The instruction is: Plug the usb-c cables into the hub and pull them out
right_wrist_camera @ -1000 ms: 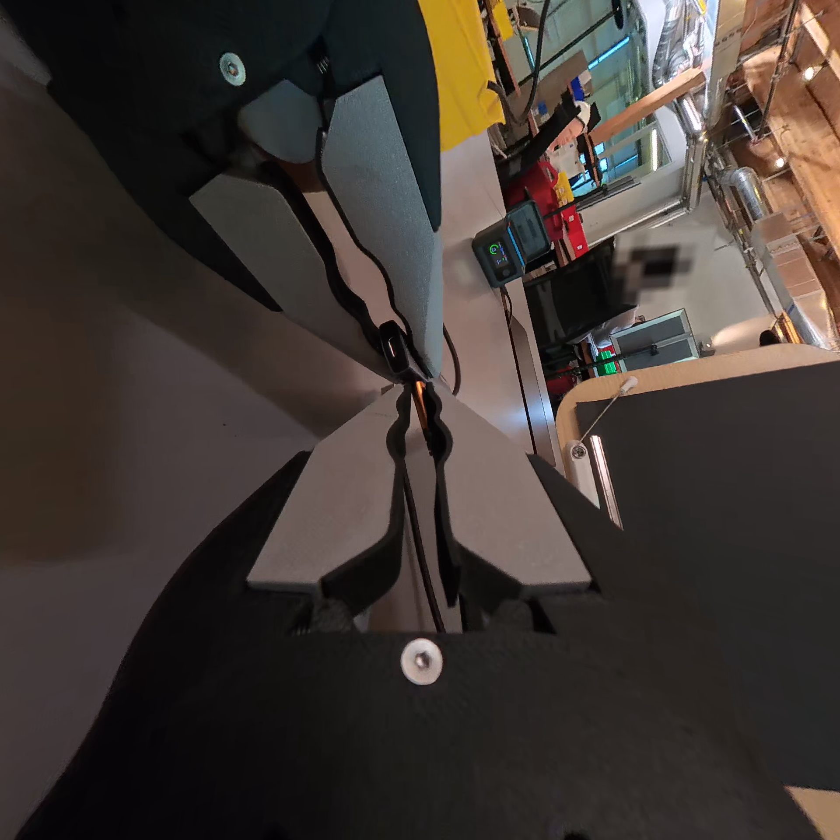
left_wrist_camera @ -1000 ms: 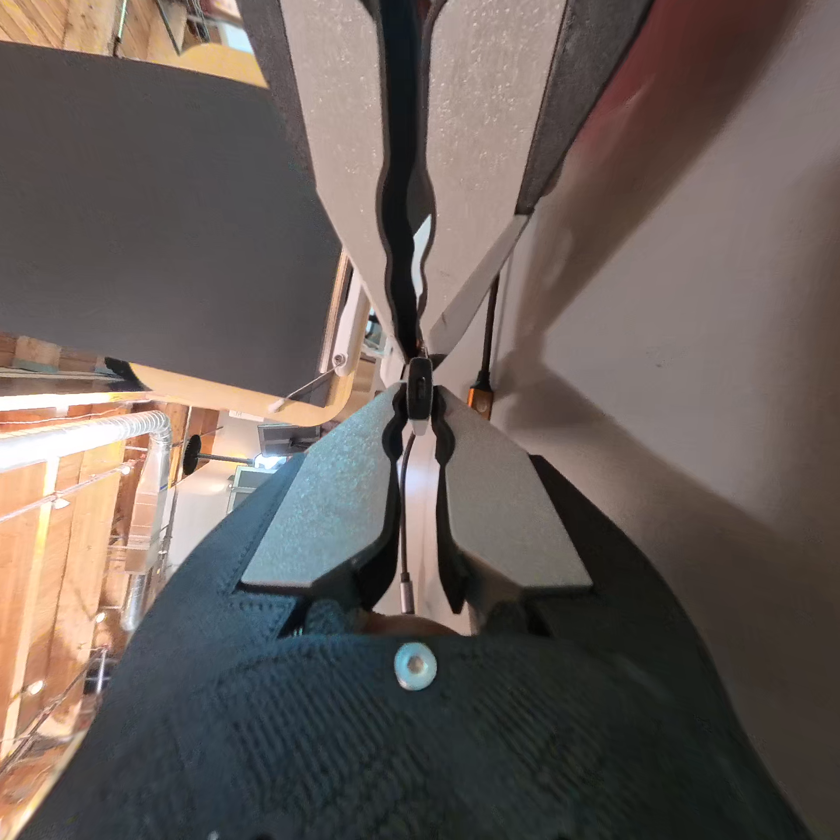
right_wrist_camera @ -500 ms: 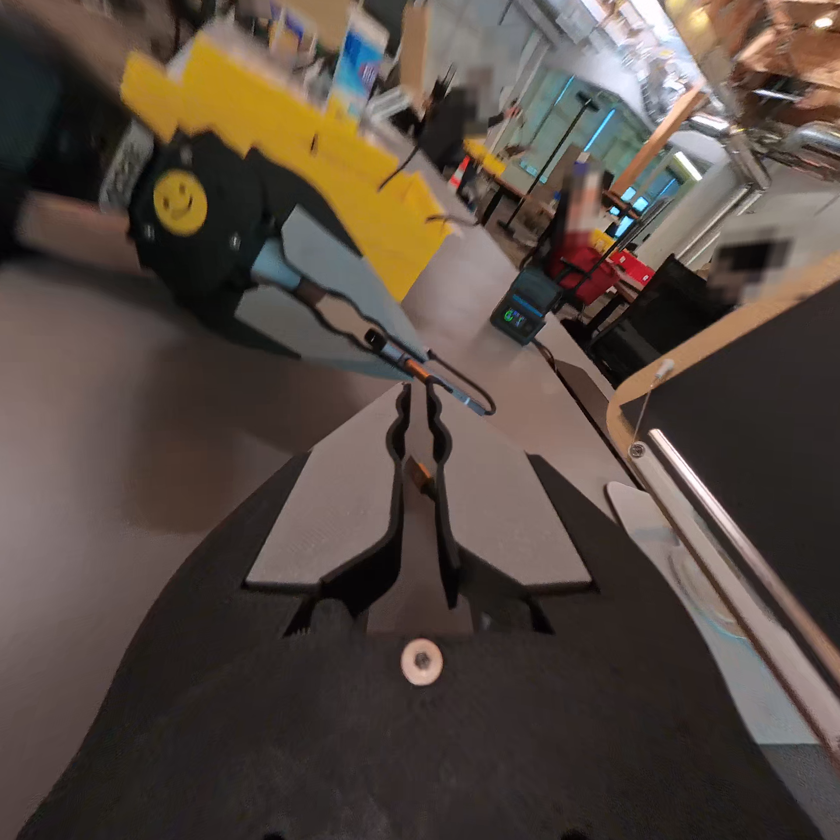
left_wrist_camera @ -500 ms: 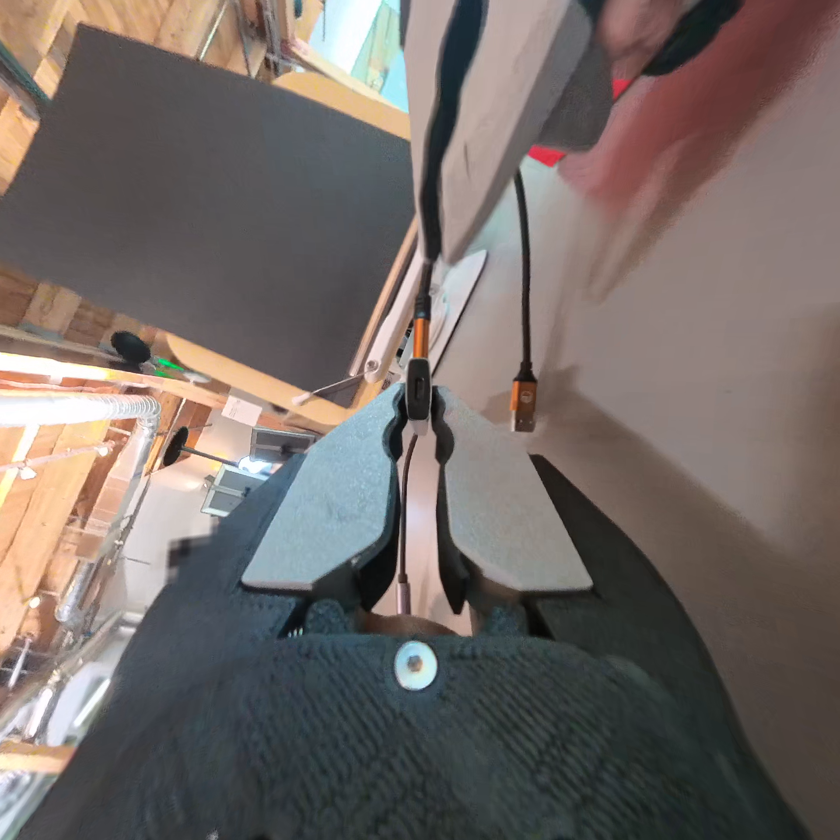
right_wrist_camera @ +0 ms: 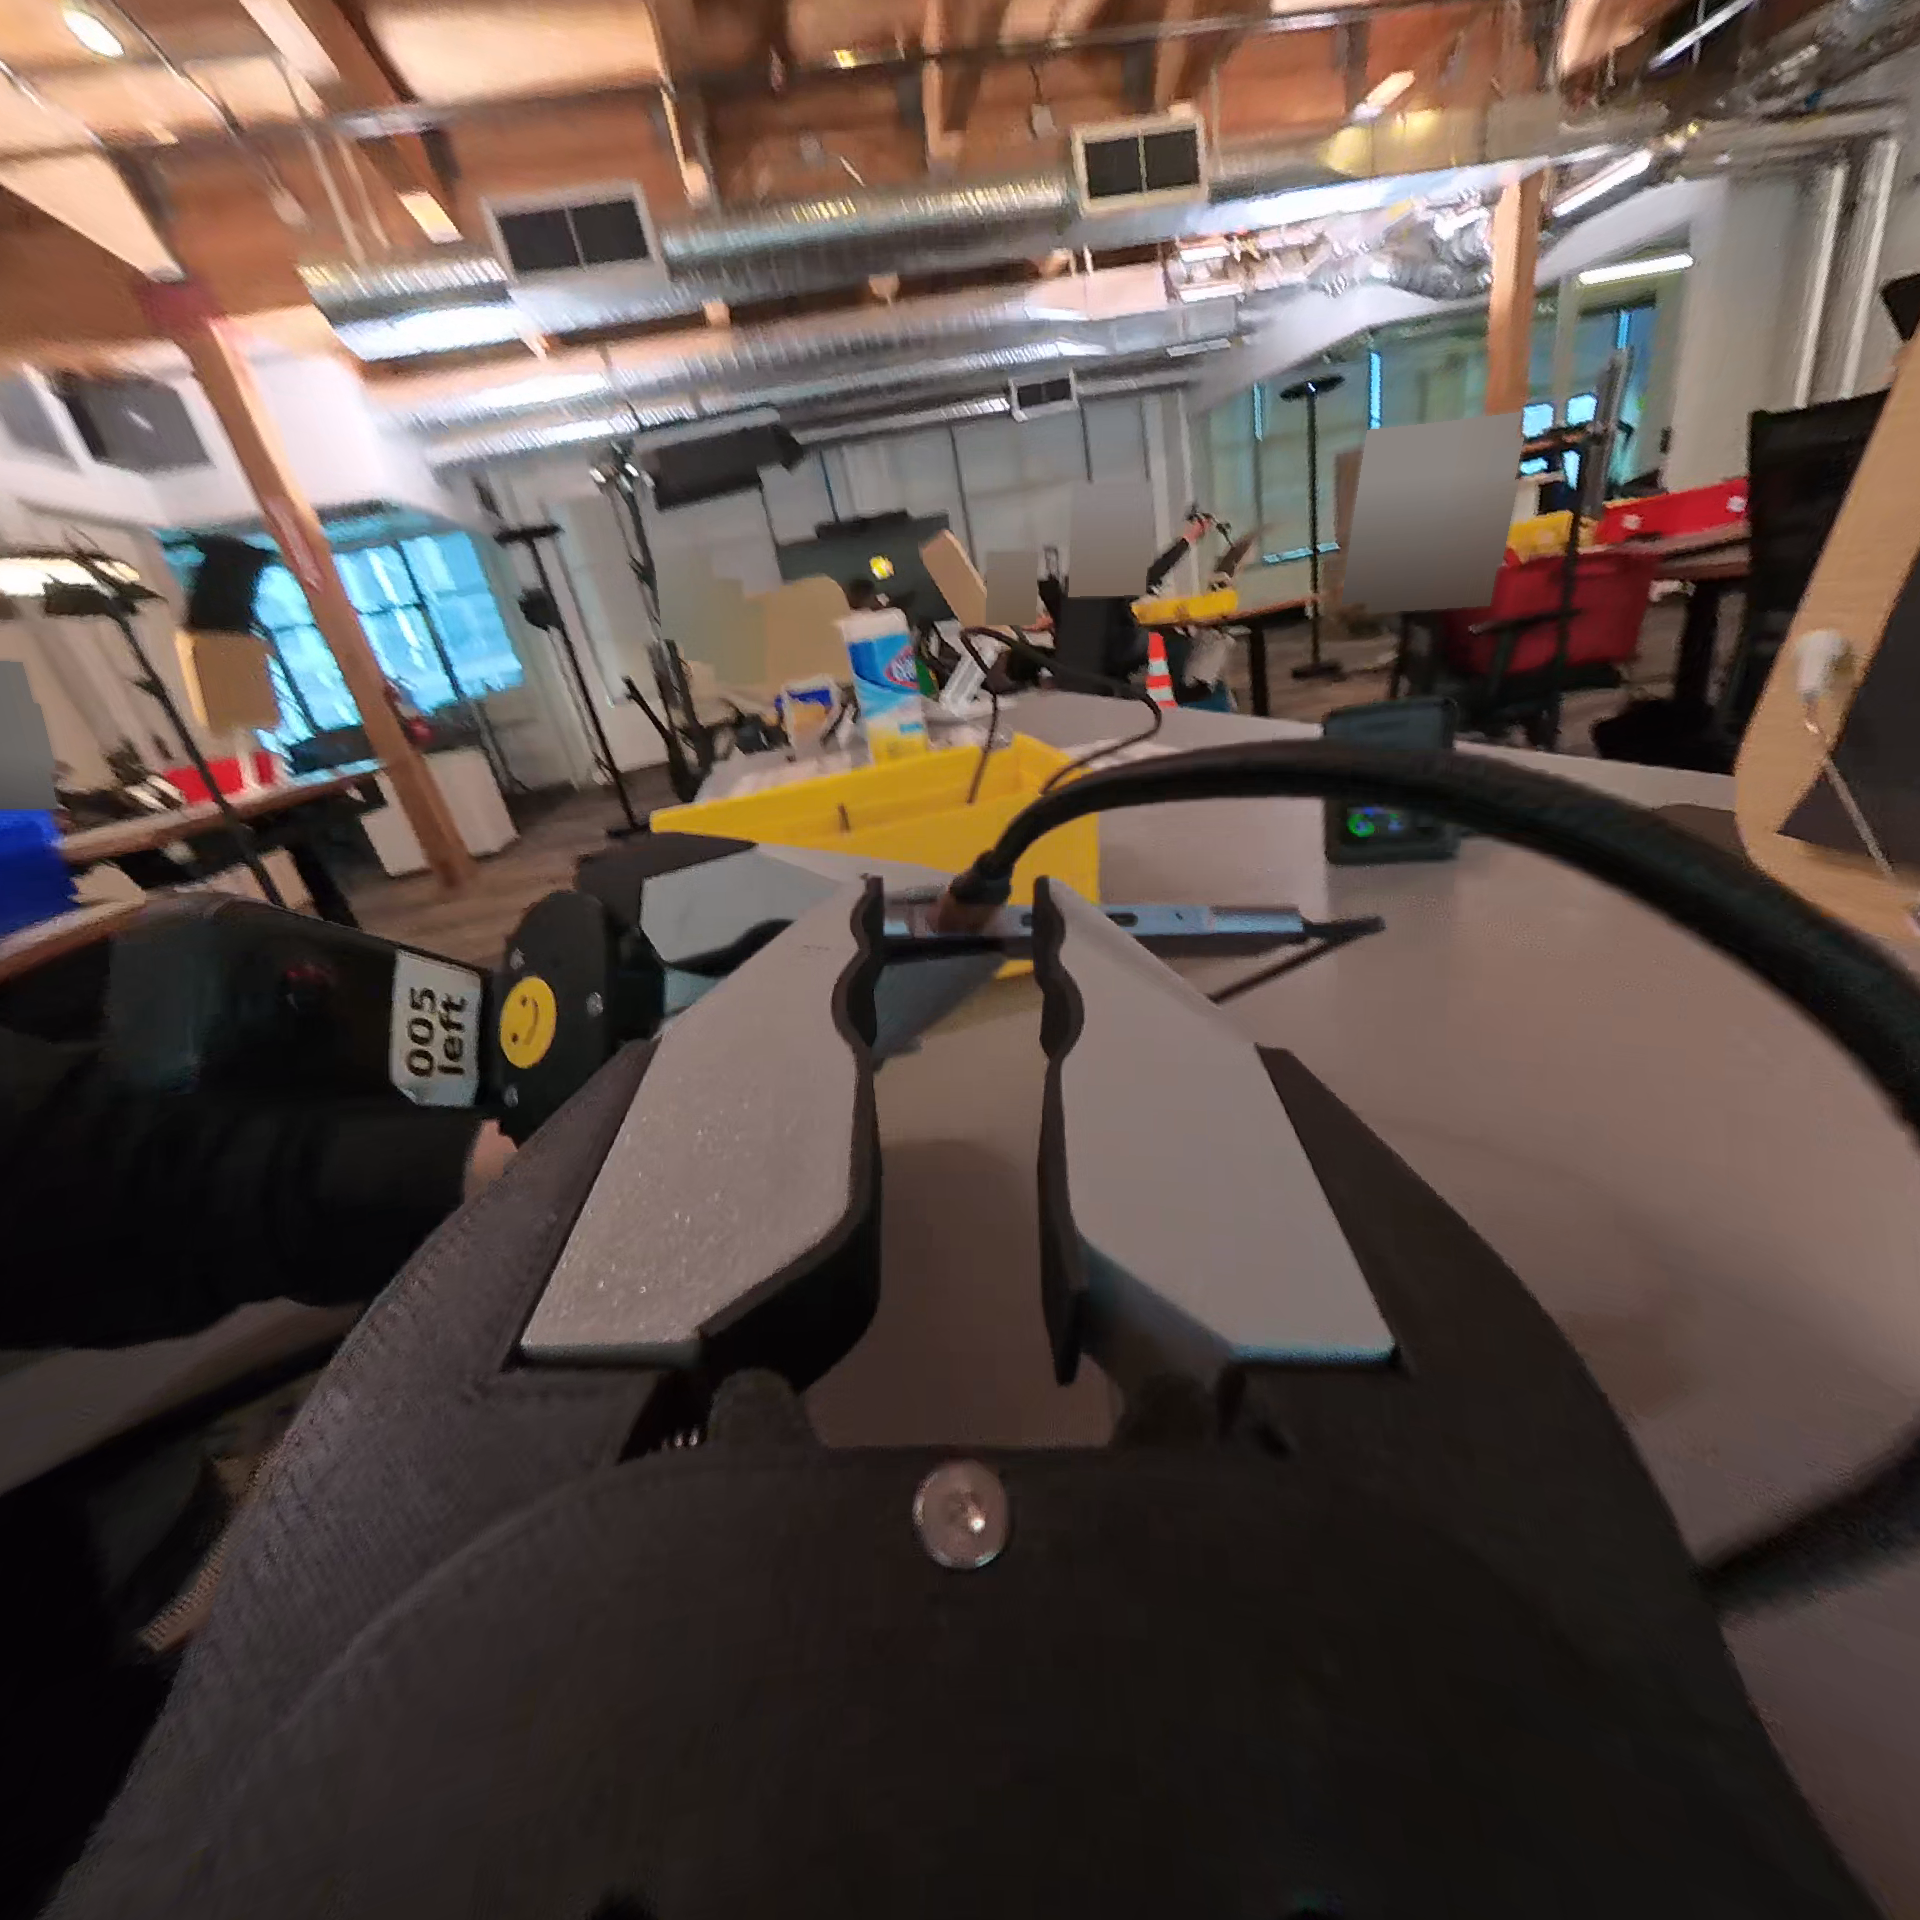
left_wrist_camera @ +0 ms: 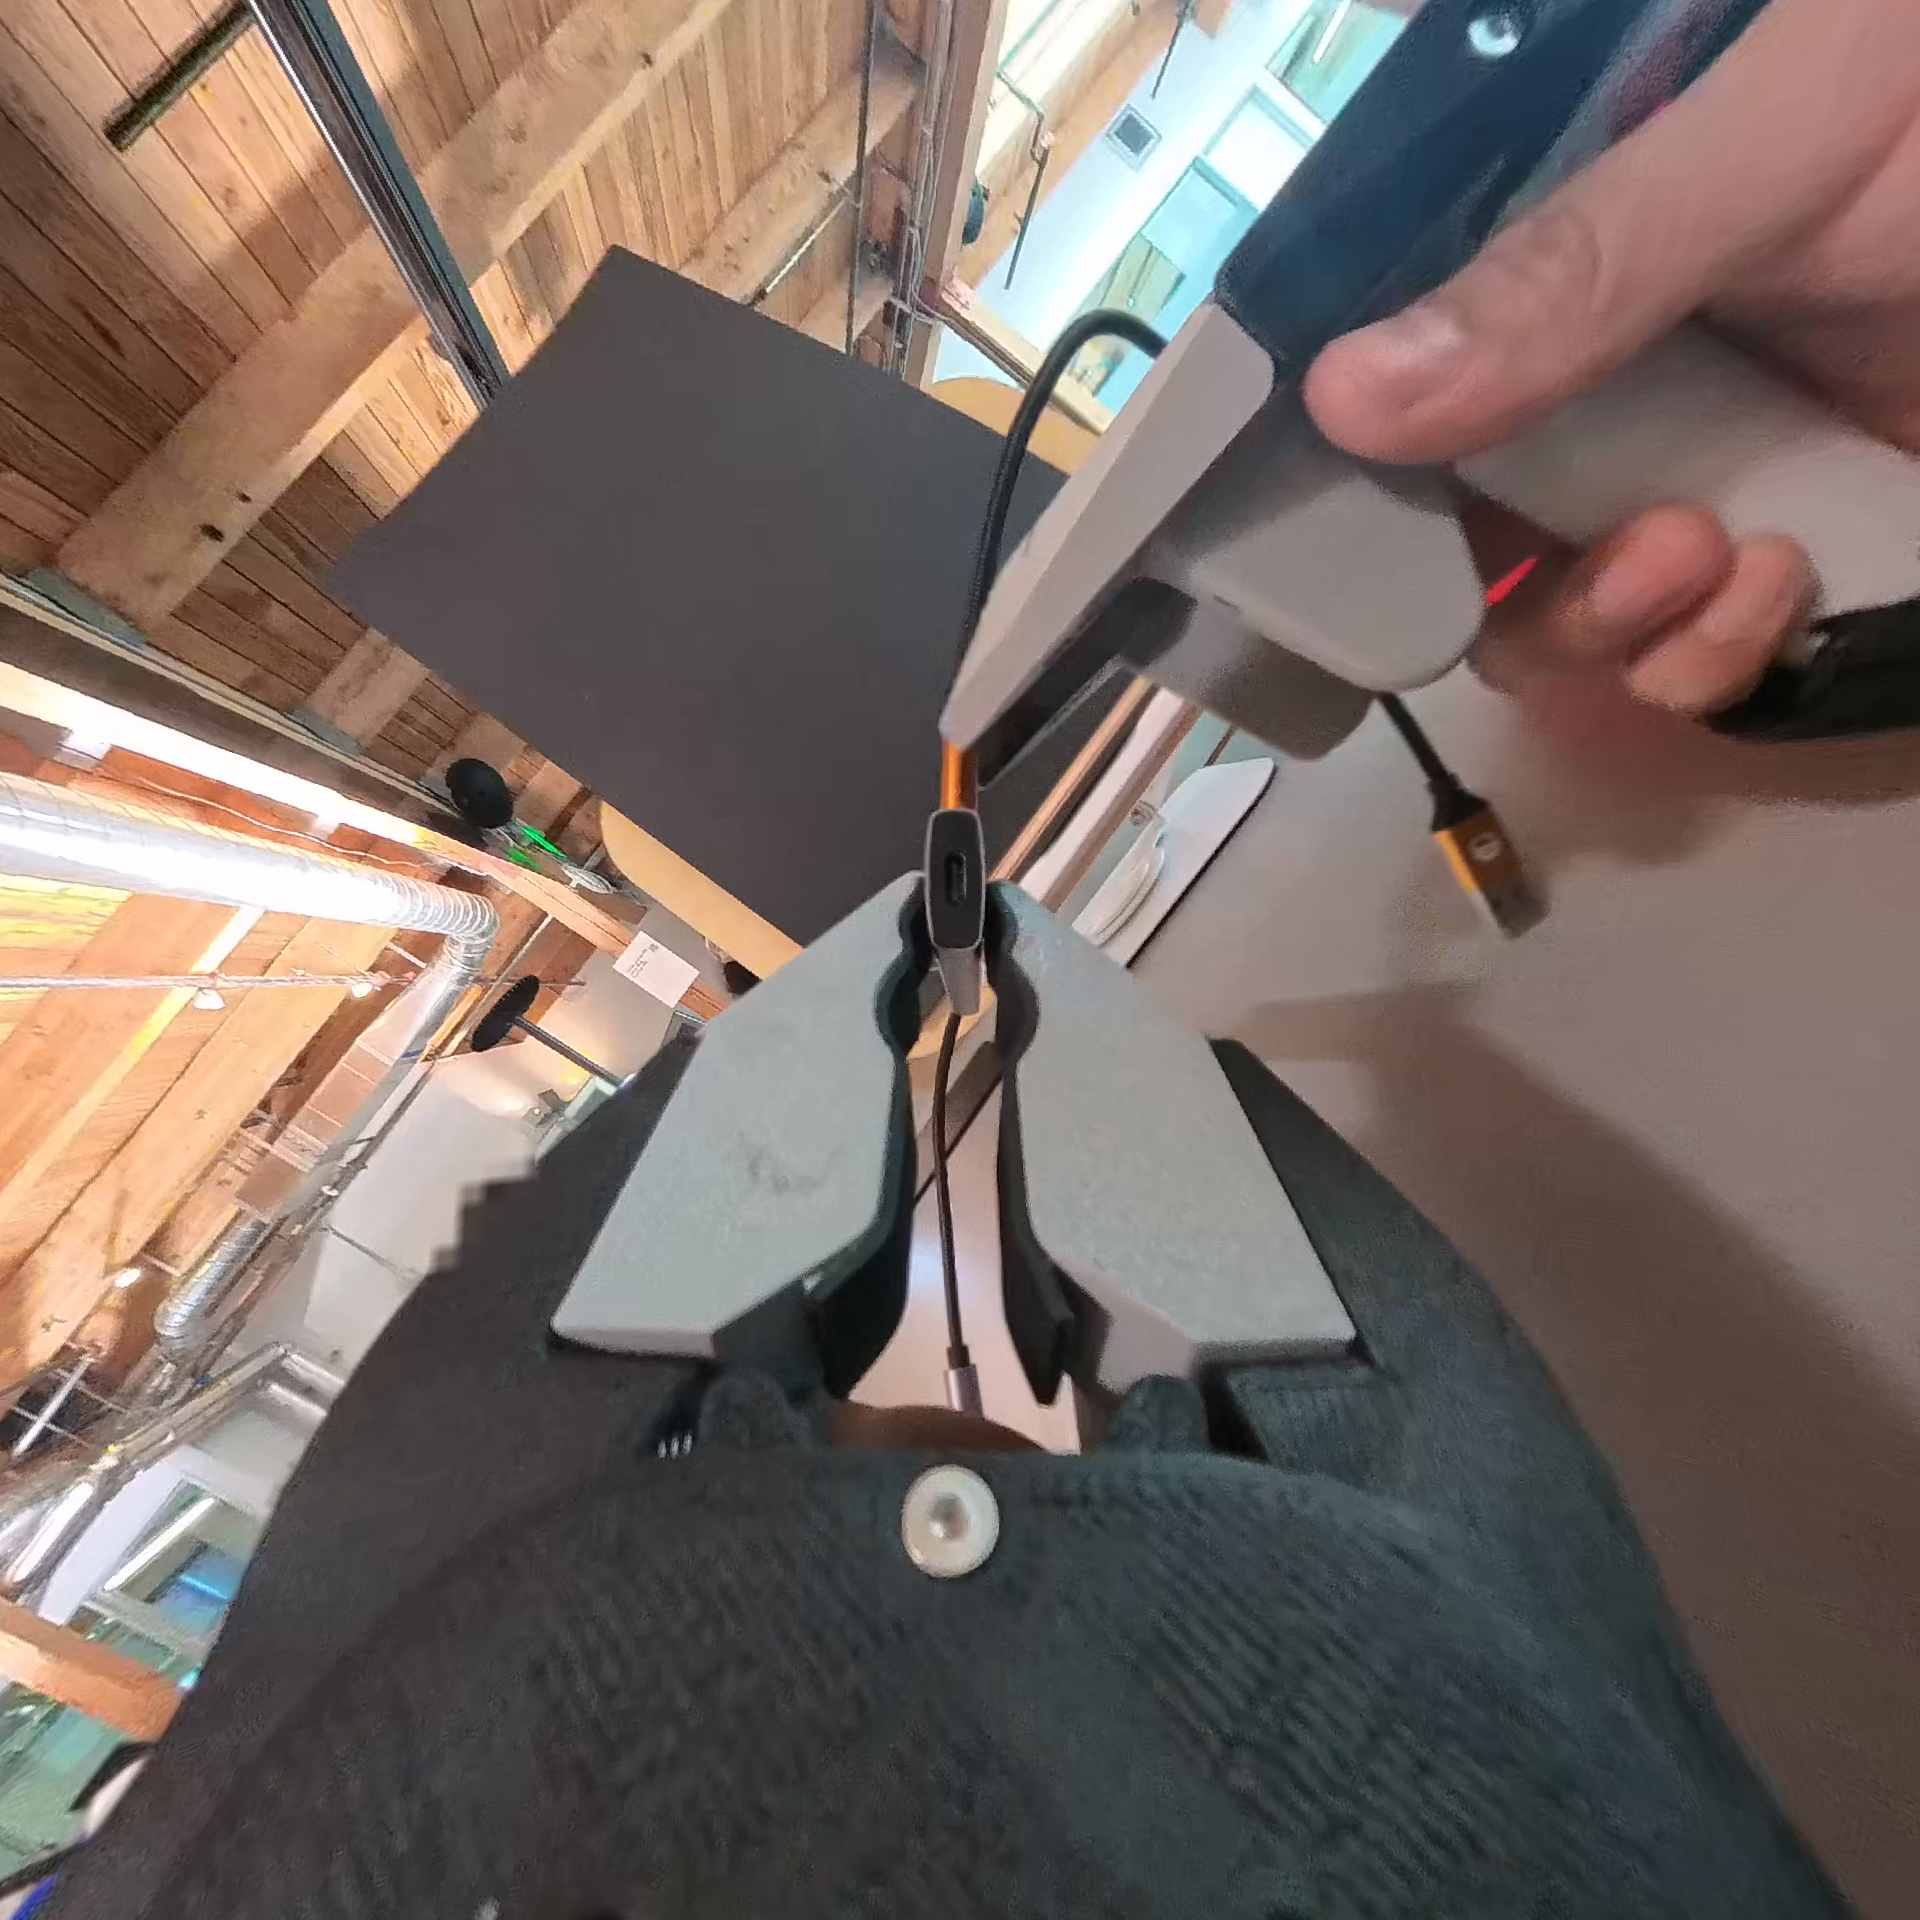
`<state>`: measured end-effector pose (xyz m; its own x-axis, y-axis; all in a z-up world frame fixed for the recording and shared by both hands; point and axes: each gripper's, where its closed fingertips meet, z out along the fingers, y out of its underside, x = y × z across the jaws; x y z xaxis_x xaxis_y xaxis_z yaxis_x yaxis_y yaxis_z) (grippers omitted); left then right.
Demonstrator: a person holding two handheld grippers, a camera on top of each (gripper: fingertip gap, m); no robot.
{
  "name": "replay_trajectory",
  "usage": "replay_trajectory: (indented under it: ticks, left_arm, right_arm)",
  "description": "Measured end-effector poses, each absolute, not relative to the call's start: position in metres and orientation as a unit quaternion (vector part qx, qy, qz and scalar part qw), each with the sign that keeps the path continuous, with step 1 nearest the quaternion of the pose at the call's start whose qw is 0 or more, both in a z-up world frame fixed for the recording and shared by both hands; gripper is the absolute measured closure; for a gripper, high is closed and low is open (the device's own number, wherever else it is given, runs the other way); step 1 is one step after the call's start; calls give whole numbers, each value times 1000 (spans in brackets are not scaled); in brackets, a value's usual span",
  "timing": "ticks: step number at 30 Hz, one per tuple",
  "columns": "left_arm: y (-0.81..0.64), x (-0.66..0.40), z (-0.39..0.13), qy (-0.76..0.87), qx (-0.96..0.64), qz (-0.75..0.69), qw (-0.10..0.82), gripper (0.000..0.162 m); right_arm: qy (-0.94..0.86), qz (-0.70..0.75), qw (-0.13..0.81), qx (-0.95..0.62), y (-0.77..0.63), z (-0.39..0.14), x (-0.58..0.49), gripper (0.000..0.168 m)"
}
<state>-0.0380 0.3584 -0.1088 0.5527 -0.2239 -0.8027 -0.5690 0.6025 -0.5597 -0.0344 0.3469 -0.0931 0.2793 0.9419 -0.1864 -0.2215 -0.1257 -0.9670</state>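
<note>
The left gripper (left_wrist_camera: 954, 904) pinches a slim grey metal usb-c hub (left_wrist_camera: 953, 896) edge-on above the grey table (left_wrist_camera: 1558, 1091), an orange-collared black cable plug (left_wrist_camera: 956, 777) seated in its far end. The right gripper (right_wrist_camera: 956, 914), jaws parted, frames that plug. A second orange-tipped cable end (left_wrist_camera: 1481, 860) dangles free, farther right.

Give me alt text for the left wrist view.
The left gripper fingers pinch a small grey hub, with an orange-collared cable plug in its top. Above, a hand holds the right gripper; another orange plug dangles free.
</note>
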Motion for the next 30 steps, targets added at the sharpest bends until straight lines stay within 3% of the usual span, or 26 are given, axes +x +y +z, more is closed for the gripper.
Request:
replay_trajectory:
  ticks: [3,5,19,30]
  left_arm:
    - [357,-33,-106,451,-433,103,774,155]
    - [356,-31,-105,444,-436,96,777,155]
    - [381,-32,-134,445,-538,92,710,154]
    - [389,-39,-126,399,-575,54,712,154]
  right_arm:
    - [-309,531,575,-539,345,-87,-42,145]
    - [-298,527,576,-549,350,-90,-47,157]
    - [-276,512,519,-627,376,-119,-54,159]
    - [-173,581,524,-598,389,-105,-57,161]
